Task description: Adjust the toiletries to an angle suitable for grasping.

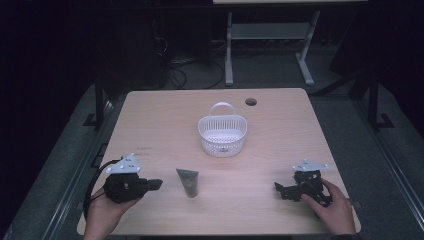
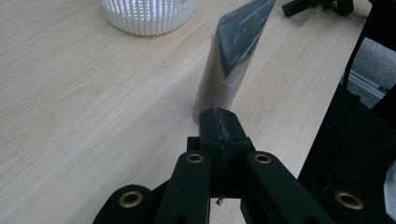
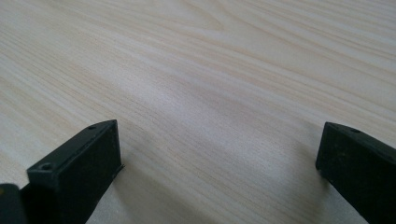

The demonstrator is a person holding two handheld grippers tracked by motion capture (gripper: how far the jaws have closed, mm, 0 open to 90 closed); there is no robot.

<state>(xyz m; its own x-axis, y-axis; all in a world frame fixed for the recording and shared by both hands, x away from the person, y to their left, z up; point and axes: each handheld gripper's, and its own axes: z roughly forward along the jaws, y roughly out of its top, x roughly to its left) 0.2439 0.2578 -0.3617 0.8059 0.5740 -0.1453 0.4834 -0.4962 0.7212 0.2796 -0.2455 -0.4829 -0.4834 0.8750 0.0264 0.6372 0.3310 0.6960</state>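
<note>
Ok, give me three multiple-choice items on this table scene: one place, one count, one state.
1. Where does the dark squeeze tube lie?
A. inside the basket
B. on the wooden table, in front of the white perforated plastic basket
C. on the floor

2. How many baskets are there?
A. one
B. two
C. three

3. How do the left claw's jaws stand?
A. wide open
B. shut on the tube
C. shut, holding nothing

Key: 1 B, the tube rests on bare wood; 2 A, a single basket shows; 3 C, the jaws meet short of the tube.

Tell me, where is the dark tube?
In the high view the tube lies on the table, near its front edge, between the left gripper and right gripper, in front of the basket.
</note>
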